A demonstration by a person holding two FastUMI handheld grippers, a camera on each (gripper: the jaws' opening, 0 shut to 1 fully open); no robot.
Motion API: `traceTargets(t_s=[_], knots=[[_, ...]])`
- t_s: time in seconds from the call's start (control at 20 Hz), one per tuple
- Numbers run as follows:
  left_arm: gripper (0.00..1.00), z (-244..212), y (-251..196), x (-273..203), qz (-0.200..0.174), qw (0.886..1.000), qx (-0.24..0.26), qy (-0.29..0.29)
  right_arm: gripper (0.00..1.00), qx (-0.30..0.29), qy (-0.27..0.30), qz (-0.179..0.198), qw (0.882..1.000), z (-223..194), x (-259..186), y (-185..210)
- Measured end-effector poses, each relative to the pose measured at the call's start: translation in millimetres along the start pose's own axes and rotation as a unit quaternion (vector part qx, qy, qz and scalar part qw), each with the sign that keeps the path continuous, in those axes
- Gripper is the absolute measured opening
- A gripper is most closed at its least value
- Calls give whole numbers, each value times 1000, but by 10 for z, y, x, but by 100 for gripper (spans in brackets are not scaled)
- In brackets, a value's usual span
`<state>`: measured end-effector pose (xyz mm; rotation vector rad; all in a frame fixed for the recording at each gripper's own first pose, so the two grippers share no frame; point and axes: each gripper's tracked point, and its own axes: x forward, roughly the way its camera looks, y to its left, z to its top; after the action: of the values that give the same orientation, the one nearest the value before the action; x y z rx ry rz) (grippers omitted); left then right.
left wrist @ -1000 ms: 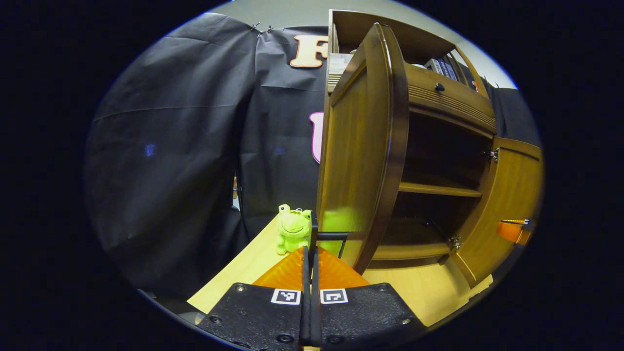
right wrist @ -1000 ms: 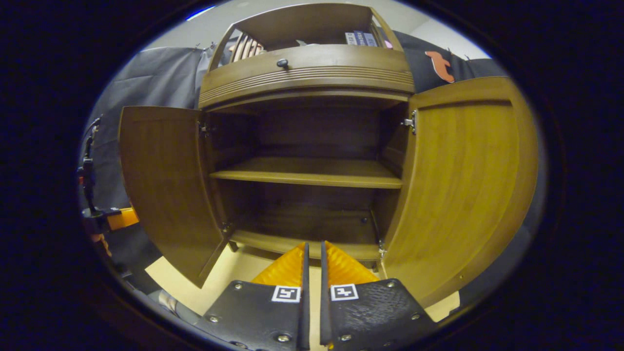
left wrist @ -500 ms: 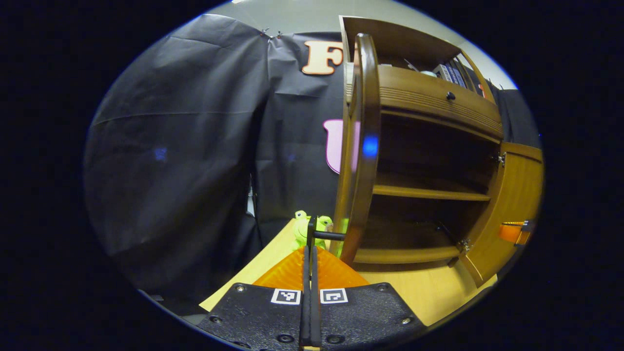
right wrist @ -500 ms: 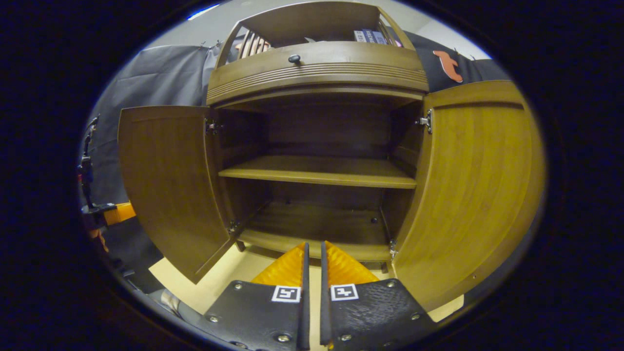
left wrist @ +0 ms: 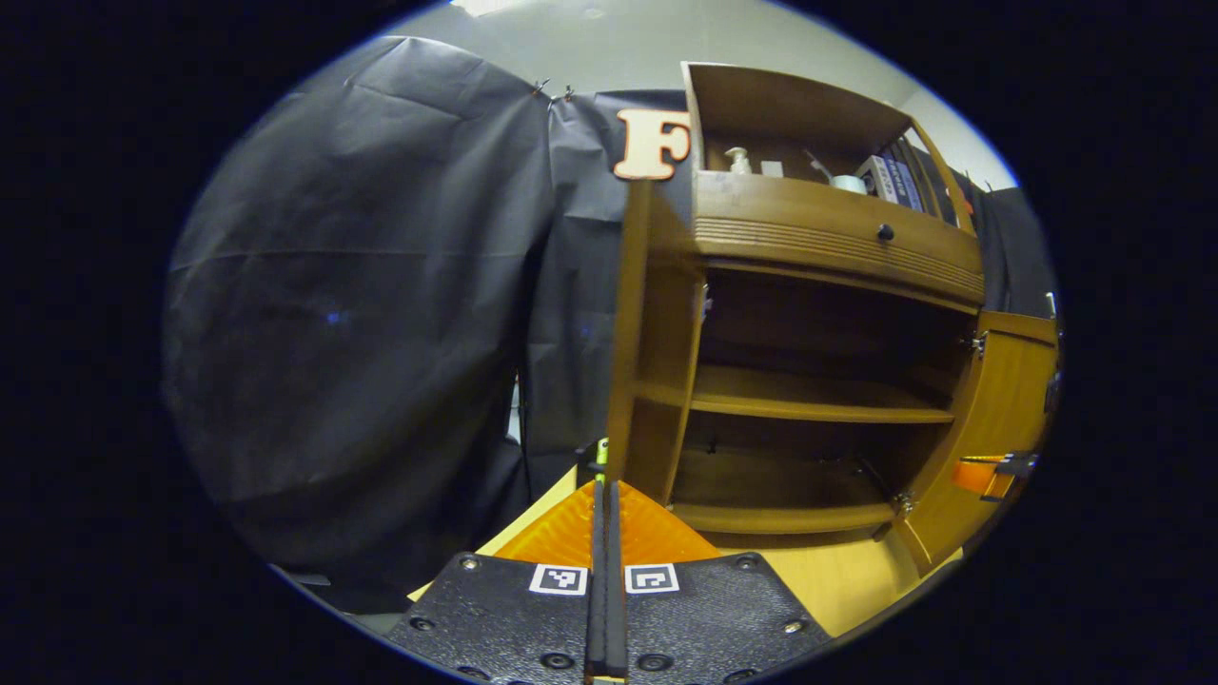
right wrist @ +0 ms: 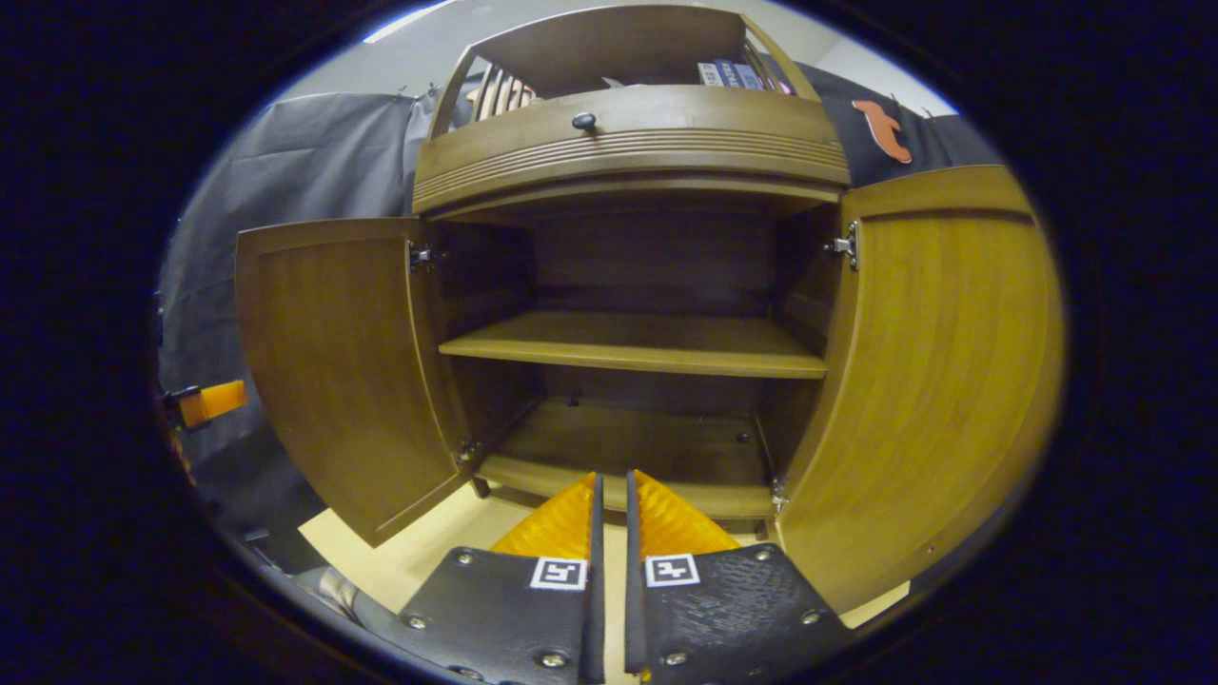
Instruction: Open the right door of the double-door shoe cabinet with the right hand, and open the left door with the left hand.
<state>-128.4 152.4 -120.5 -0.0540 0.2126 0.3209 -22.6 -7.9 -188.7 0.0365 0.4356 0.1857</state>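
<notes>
Left gripper (left wrist: pixel 605 495) level at 6 o'clock in the left gripper view, fingers pressed together, tips at the left door (left wrist: pixel 632 323), seen edge-on toward 12; whether clamped on its handle cannot be told. Right gripper (right wrist: pixel 609 495) level at 6 o'clock in the right gripper view, fingers nearly closed on nothing, facing the cabinet (right wrist: pixel 633 143). Left door at 9, right door (right wrist: pixel 937 381) at 3, both swung wide.
</notes>
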Motion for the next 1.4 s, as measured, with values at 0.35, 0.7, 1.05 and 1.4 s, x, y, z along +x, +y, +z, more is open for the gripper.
traceTargets(t_s=[0.35, 0.7, 1.05, 1.4], knots=[[0, 523, -834, 14, -85, 995, 8, -51, 8, -6, -45, -13, 999, 422, -290, -79], [0, 938, -1660, 178, -163, 983, -16, -80, 8, -16, -105, -55, 993, 1054, -719, -242], [0, 1186, -2088, 201, -191, 977, -31, -95, 8, -16, -157, -77, 984, 1551, -1005, -224], [24, 1282, -2192, 117, -218, 970, -17, -103, 10, -8, -178, -94, 980, 1653, -1040, -214]])
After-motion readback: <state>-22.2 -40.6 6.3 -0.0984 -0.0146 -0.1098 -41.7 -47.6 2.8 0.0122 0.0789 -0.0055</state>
